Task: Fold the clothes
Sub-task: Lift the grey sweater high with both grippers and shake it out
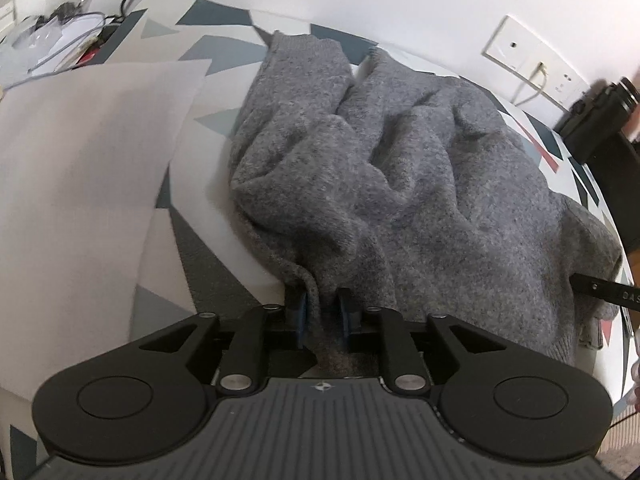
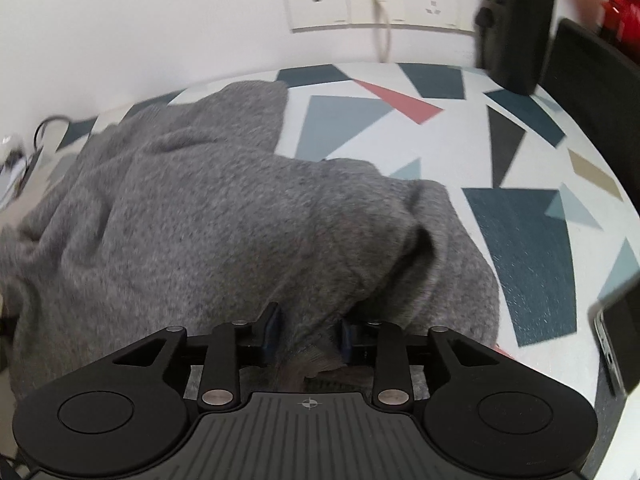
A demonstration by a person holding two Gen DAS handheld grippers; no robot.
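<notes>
My left gripper [image 1: 322, 318] is standing with its jaws parted, a fold of the grey sweater [image 1: 400, 168] hanging loose between the blue pads [image 1: 301, 316], not pinched; my right gripper [image 2: 308, 330] is likewise standing released, the sweater's edge lying slack in the gap. Ahead of both, the sweater is lying rumpled across the patterned tablecloth [image 2: 520, 240]. Farther off, a wall socket plate [image 2: 376, 0] is sitting on the white wall beyond the table.
</notes>
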